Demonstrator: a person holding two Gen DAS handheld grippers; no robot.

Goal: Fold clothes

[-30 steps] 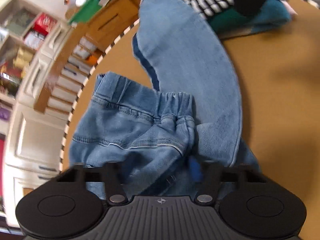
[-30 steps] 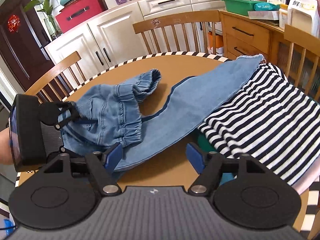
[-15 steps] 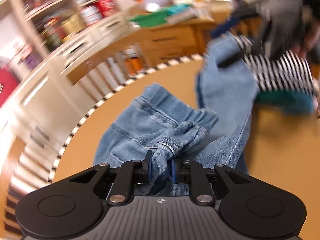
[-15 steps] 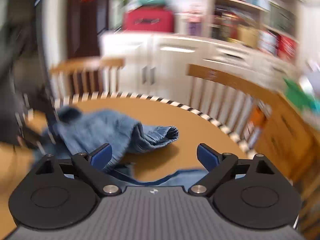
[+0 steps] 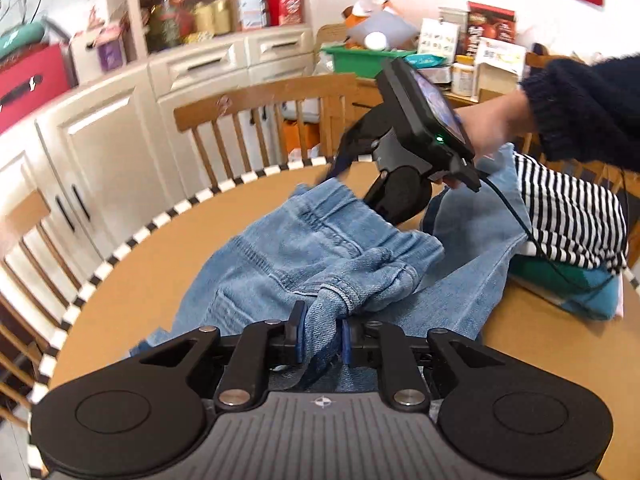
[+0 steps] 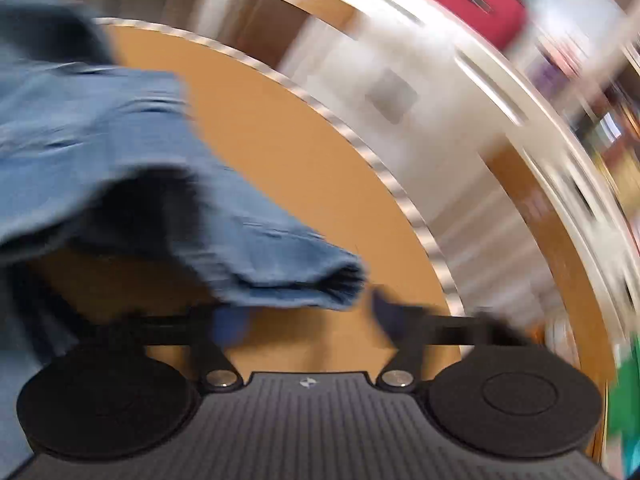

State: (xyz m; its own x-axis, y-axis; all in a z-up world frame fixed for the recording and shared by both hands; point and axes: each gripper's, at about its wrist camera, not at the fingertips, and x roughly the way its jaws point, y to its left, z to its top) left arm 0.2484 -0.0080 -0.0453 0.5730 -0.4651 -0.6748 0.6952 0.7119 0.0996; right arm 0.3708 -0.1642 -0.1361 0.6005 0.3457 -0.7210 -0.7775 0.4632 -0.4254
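A pair of light blue jeans (image 5: pixel 304 256) lies bunched on the round brown table (image 5: pixel 160 264). My left gripper (image 5: pixel 320 340) is shut on a fold of the jeans' waistband at the near side. My right gripper (image 5: pixel 340 164) shows in the left wrist view, held over the far corner of the waistband. In the blurred right wrist view the right gripper (image 6: pixel 308 320) is open, with the waistband corner of the jeans (image 6: pixel 288 276) just ahead of its two blue pads.
A striped black-and-white garment (image 5: pixel 568 216) lies over a teal folded one (image 5: pixel 576 288) at the table's right. Wooden chairs (image 5: pixel 264 120) ring the table's far and left edges. White cabinets (image 5: pixel 112 140) stand behind.
My left gripper closed on the waistband fold and lifted it. My right gripper swung left from the striped garment to the far corner of the jeans, staying open.
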